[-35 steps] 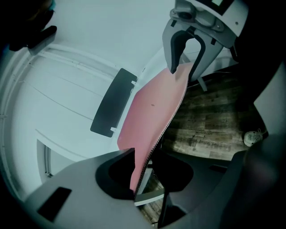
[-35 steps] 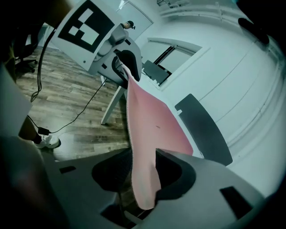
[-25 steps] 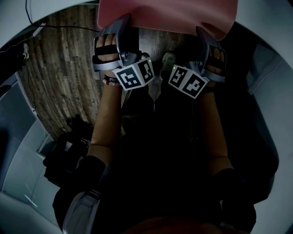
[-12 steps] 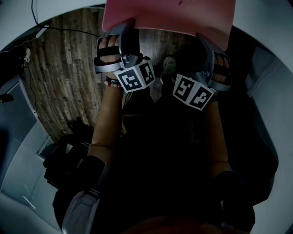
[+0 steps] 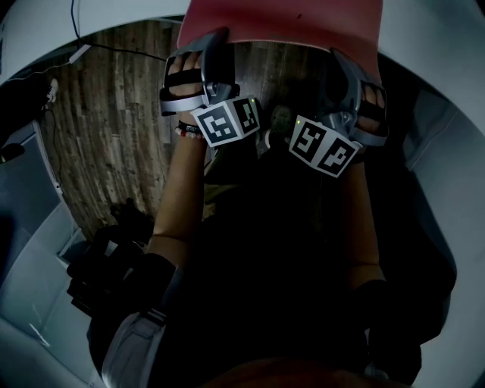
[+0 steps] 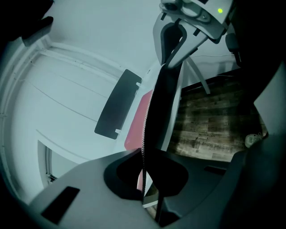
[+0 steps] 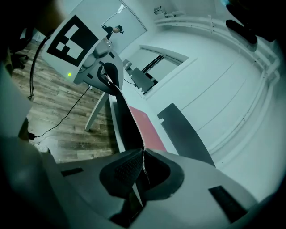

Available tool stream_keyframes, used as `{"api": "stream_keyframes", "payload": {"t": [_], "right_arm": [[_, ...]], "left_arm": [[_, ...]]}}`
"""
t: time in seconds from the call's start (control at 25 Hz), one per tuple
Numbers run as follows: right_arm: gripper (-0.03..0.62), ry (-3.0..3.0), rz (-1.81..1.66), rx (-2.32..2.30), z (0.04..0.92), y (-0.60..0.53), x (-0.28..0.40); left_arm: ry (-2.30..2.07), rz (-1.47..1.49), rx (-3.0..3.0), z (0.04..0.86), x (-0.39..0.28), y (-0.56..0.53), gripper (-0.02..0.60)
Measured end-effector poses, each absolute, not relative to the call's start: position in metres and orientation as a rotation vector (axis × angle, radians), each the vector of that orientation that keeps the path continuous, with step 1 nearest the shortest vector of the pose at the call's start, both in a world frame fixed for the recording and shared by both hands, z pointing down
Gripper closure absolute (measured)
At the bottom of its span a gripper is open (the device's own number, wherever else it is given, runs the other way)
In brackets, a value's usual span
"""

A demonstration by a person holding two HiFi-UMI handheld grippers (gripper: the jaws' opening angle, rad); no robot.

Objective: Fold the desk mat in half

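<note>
Nearest you, the left hand-held gripper (image 6: 144, 161) and the right hand-held gripper (image 7: 143, 156) each pinch tight on the near edge of the desk mat (image 5: 288, 23). That edge is raised, black underside toward you, while the pink face farther out lies on the white table (image 6: 67, 89). Beyond the desk mat, a dark flat rectangle (image 6: 117, 103) rests on the table. Below the desk mat is wood-plank floor (image 5: 114, 114). In the head view the desk mat's far part is cut off, and you cannot tell what the dark rectangle is.
</note>
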State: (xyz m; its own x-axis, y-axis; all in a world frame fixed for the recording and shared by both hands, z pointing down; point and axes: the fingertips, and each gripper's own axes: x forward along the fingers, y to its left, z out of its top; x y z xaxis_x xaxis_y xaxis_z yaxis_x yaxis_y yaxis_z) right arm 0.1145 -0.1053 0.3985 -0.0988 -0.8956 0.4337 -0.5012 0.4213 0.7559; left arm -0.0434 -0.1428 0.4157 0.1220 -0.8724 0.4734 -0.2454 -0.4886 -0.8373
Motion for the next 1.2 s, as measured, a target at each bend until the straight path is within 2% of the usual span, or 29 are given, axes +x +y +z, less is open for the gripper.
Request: {"api": "stream_keyframes", "payload": {"t": [1.2], "right_arm": [[0.554,-1.571,-0.564,1.34,0.332,-0.22,0.131]], "left_arm": [[0.997,-1.26,-1.882,0.357,-0.023,-0.262,0.552]]}}
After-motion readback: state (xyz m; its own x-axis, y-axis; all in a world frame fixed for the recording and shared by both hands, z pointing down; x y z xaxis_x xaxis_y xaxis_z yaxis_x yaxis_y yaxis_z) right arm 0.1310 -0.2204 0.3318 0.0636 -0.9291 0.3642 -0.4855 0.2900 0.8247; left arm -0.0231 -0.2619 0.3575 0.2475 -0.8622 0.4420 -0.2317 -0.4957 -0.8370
